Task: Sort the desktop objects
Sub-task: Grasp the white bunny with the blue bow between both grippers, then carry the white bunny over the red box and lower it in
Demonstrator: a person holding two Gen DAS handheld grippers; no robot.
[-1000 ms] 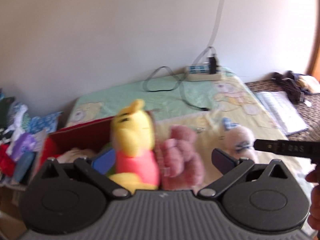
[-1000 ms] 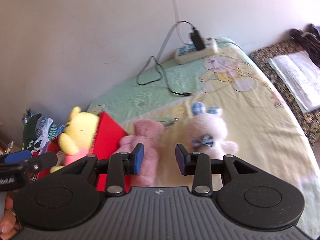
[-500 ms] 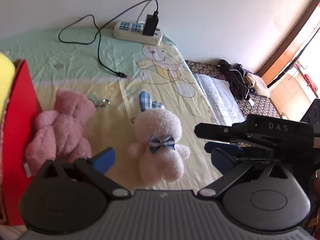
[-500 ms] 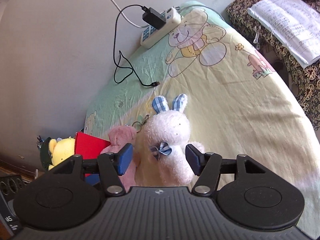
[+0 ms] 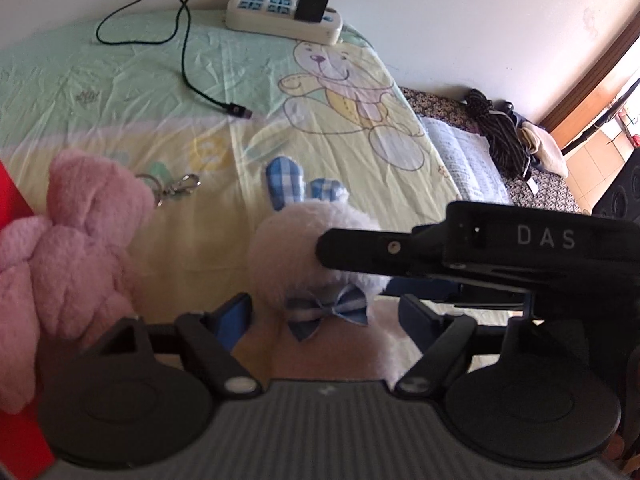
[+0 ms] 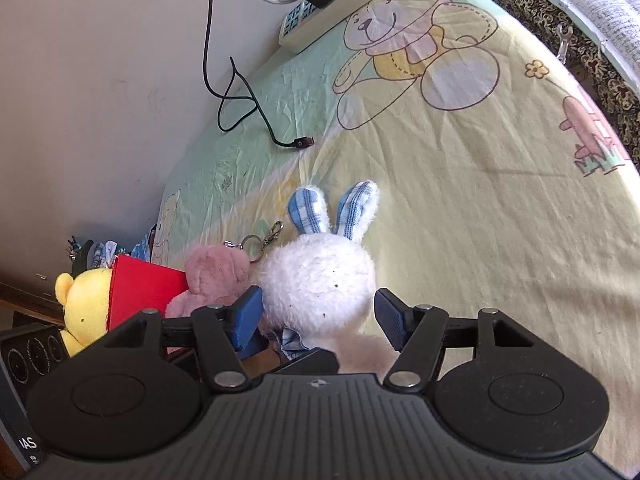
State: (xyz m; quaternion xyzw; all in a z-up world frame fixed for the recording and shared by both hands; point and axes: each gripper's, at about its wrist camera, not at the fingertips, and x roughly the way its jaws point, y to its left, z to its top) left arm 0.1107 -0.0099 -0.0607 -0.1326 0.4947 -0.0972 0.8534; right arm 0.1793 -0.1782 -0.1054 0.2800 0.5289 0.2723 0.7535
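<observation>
— What are the right tongs (image 6: 318, 318) doing?

— They are standing spread wide at the lower centre of the right wrist view, one blue pad on each side of the white rabbit (image 6: 320, 280). The pads are sitting just beside its head; I cannot tell whether they are touching the fur.

— And the left tongs (image 5: 326, 314)?

— Also spread, at the bottom centre of the left wrist view. The rabbit's checked bow tie (image 5: 328, 310) is showing in the gap between the blue pads. The black body of the right tongs is crossing in from the right edge of that frame, its tip overlapping the rabbit's head.

— Where is the rabbit lying?

— On the worktop sheet (image 6: 460, 208), a pale yellow and green cloth with a cartoon bear printed on it. Its blue checked ears are pointing toward the top of the frame.

— What is sitting around it?

— The pink bear (image 6: 216, 276) is lying just to the left, touching the rabbit in the right wrist view, with a metal key clip (image 6: 260, 242) at its head. Left of that a red box (image 6: 140, 292) is standing, and a yellow bear (image 6: 82, 306) is sitting at its far left side, near the lower left edge.

— And farther out?

— A power strip (image 5: 284, 22) with a black charger plugged in is resting at the top of the frame against the wall, its black cable (image 5: 186, 60) trailing down across the sheet. An open book (image 5: 460, 164) is lying at the right, beyond the sheet's edge.
</observation>
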